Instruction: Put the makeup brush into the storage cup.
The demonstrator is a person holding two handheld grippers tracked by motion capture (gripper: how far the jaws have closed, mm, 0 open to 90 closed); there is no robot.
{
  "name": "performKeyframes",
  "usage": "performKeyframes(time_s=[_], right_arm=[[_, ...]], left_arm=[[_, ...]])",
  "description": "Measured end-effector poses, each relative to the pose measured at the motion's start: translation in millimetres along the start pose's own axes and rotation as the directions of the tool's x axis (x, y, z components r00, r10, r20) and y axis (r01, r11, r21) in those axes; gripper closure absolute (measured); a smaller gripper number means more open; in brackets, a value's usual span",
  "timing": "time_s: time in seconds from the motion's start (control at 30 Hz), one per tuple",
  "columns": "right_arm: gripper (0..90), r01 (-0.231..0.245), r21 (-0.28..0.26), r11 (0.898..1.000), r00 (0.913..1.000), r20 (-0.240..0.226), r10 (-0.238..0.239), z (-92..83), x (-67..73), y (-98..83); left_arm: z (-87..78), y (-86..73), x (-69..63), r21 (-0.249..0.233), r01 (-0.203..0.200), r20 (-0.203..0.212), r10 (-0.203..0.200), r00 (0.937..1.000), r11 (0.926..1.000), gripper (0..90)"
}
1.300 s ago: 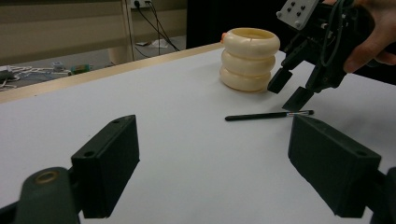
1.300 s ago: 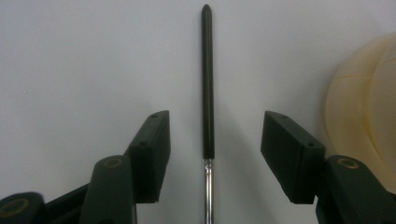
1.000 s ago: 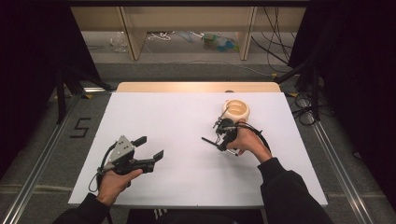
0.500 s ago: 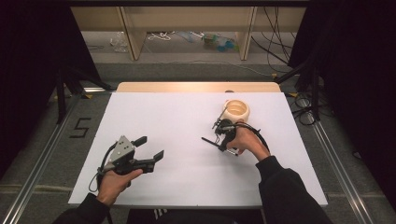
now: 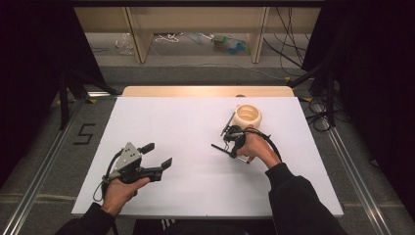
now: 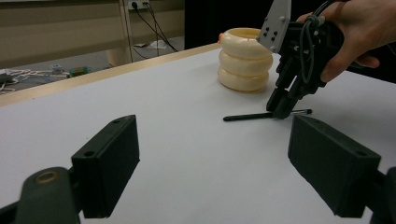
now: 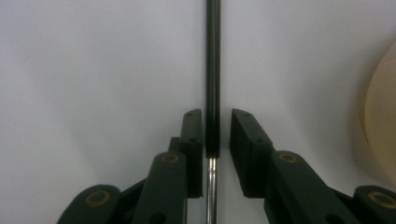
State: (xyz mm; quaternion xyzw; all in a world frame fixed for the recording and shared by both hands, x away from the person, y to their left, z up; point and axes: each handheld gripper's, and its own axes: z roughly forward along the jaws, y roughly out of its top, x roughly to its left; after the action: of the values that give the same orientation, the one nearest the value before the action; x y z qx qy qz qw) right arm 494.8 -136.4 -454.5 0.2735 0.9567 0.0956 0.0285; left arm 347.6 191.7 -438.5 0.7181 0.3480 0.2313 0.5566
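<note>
Closing in on a thin black pen (image 7: 213, 70): the right gripper (image 7: 217, 140) is pointing down at the white table (image 5: 186, 127), jaws have just been narrowing, pen running straight between them. Left pad looks to be touching the barrel; right pad is sitting just off it with a sliver of gap, so not clamped yet. Pen is lying flat on the table, its silver end toward the gripper body, just beside a cream ribbed holder (image 5: 247, 116) that is standing upright. Left gripper (image 5: 159, 155) is resting low over the near-left of the table, well apart from the pen, jaws spread wide with nothing between them.
</note>
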Motion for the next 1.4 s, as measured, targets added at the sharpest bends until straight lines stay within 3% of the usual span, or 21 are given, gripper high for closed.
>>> performKeyframes(time_s=[0.53,0.8,0.87,0.93,1.17,1.2,1.4], right_arm=[[84.0,0.0,0.051,0.999,0.9999,0.014,-0.001,1.2,2.6,7.6],[84.2,0.026,0.049,0.998,0.9993,0.027,-0.027,0.9,5.2,7.8],[84.2,0.059,0.042,0.997,0.9978,0.026,-0.06,-2.0,4.5,7.8],[84.2,0.047,0.019,0.999,0.9984,0.03,-0.047,-7.7,6.6,7.8],[84.2,0.101,-0.044,0.994,0.9938,0.051,-0.098,-31.0,13.1,5.3],[84.2,0.122,-0.07,0.99,0.9914,0.056,-0.118,-37.5,17.8,4.0],[84.2,0.157,-0.102,0.982,0.9868,0.058,-0.151,-46.4,26.7,1.5]], left_arm=[[0.2,0.2,0.3,0.005,-0.011,0.004,0.011,0.9999,0.9999,16.9],[1.6,-1.0,-0.6,0.022,0.007,0.01,-0.008,0.9999,0.9997,16.9],[1.6,-0.9,0.3,0.027,-0.009,0.013,0.008,0.9999,0.9996,16.9],[2.2,-1.3,-0.1,0.026,-0.008,0.019,0.008,0.9998,0.9996,16.9],[3.0,-1.7,-1.0,0.041,-0.02,0.021,0.019,0.9996,0.999,17.0],[3.7,-2.2,-1.3,0.042,-0.016,0.025,0.015,0.9996,0.999,17.0],[4.1,-2.4,-2.1,0.048,-0.022,0.025,0.021,0.9995,0.9986,17.1]])
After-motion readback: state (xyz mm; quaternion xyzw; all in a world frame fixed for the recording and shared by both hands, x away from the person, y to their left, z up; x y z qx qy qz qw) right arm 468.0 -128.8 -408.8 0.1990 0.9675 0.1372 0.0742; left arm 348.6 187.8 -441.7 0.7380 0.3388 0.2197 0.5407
